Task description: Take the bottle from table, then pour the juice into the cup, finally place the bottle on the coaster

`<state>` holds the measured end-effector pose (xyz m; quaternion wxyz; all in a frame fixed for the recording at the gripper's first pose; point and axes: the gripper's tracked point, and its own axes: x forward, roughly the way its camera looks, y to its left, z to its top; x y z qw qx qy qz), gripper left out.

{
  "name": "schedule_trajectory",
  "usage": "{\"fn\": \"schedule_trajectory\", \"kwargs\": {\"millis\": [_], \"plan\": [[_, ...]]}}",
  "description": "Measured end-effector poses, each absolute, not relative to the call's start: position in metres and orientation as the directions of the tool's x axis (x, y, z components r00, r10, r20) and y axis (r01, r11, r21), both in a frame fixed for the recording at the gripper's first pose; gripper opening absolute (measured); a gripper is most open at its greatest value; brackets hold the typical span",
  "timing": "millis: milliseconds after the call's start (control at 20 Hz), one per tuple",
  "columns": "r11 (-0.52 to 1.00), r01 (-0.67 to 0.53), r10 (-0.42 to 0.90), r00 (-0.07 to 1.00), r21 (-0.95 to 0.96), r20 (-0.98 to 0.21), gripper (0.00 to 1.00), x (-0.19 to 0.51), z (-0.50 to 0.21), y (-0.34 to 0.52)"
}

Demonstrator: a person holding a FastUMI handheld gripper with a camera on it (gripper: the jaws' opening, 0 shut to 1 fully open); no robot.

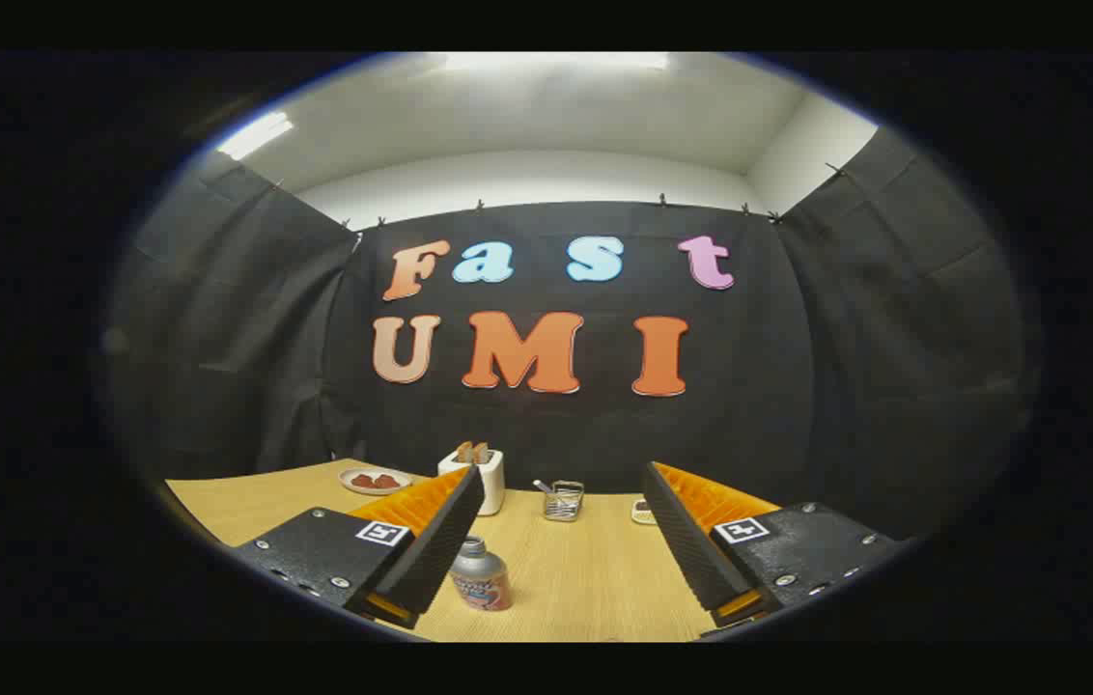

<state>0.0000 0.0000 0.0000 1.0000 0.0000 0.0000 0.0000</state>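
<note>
Where tool (561, 541) gapes: bottle (480, 576), label unreadable.

Black cloth walls (894, 338), wooden table (585, 579), seemingly bright ceiling lights (556, 60).

This is a recording booth set up like a small kitchen corner. Black cloth (247, 338) hangs on three sides under a white ceiling (546, 116), and the wooden surface (585, 579) carries a toaster (481, 473), a plate (375, 480) and a wire basket (563, 500).
</note>
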Motion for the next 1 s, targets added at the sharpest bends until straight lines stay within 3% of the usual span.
{"fn": "schedule_trajectory", "kwargs": {"millis": [1000], "plan": [[0.999,-0.033,0.033,0.999,0.035,-0.001,0.99,-0.003,-0.01,0.017]]}}
